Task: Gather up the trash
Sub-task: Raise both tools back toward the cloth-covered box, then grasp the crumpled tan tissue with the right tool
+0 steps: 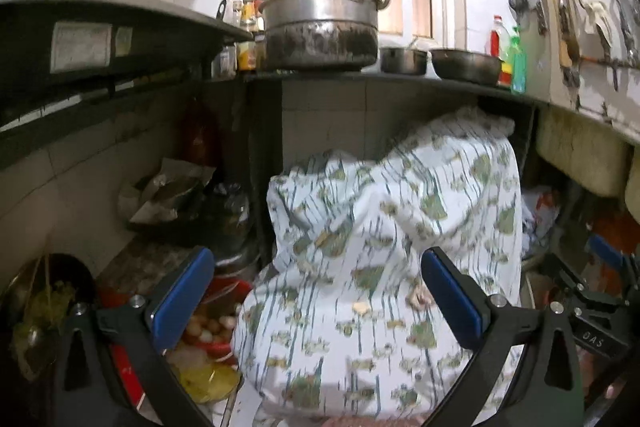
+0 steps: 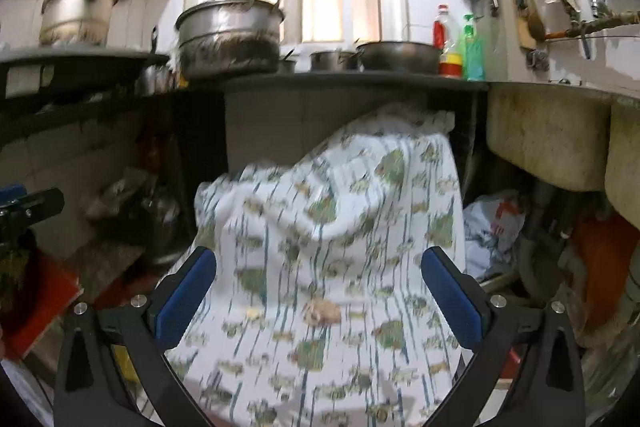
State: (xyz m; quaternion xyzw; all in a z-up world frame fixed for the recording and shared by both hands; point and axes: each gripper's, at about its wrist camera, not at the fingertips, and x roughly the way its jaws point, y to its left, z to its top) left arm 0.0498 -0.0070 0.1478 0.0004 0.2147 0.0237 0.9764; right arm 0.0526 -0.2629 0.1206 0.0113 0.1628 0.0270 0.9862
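Both tongs, left tongs [image 1: 318, 291] and right tongs [image 2: 319, 289], gaped empty; scraps [image 2: 322, 311] on the patterned cloth [image 2: 340, 227] between them needed a light pinch.

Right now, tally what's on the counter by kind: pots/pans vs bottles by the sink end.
Large pots: 1, the sooty pot
Small pans: 2, the saucepan and the wide pan
Bottles: 2, the red-capped bottle and the green bottle
Total: 5
Jars left of the sooty pot are too blurred to count.
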